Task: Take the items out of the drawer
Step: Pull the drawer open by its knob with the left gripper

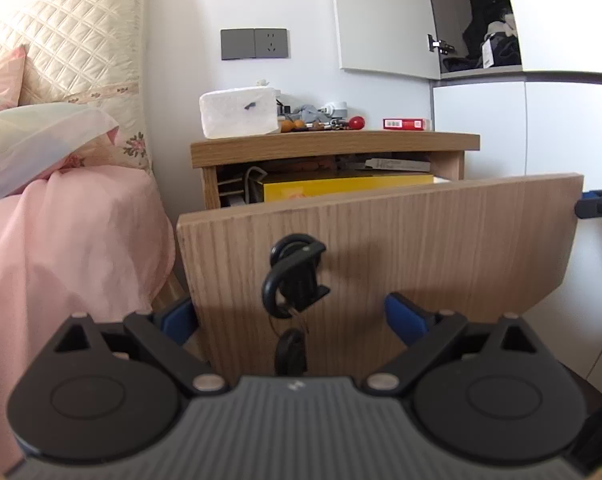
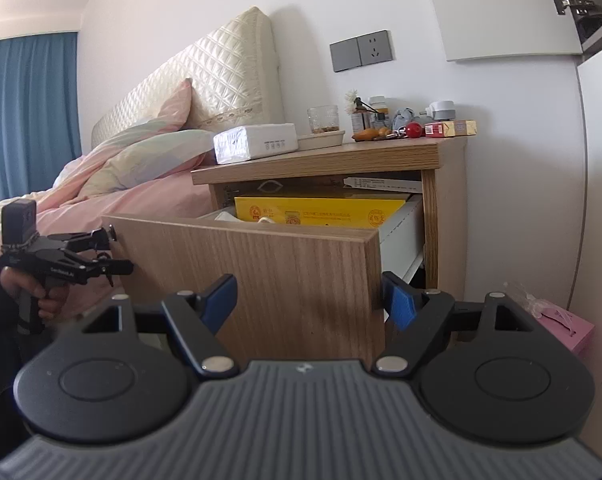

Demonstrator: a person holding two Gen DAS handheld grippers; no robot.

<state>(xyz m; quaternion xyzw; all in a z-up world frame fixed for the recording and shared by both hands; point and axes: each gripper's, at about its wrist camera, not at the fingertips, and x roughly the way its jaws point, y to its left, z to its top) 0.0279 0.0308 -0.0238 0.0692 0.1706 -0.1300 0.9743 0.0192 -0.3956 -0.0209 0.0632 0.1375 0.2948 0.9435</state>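
The wooden nightstand's top drawer stands pulled out, its front panel [image 1: 421, 236] [image 2: 281, 272] close to both cameras. A black lock with hanging keys [image 1: 295, 276] sits in the panel's middle. Inside lie a yellow box [image 1: 341, 189] [image 2: 321, 210], a white leaflet box [image 1: 397, 165] [image 2: 381, 183] and some papers at the left. My left gripper [image 1: 291, 320] [image 2: 115, 254] is open, its blue fingers on either side of the lock, nothing held. My right gripper [image 2: 309, 300] is open too, spanning the panel's right end; its tip [image 1: 599, 205] shows at the panel's right edge.
On the nightstand top [image 2: 341, 156] lie a white tissue pack [image 1: 239, 114] [image 2: 257, 142], a glass, small bottles, keys with a red ball and a red cigarette box [image 1: 405, 124] [image 2: 449, 129]. A pink-covered bed [image 1: 61, 240] is left. White wardrobe doors [image 1: 541, 128] and a pink box [image 2: 569, 328] are right.
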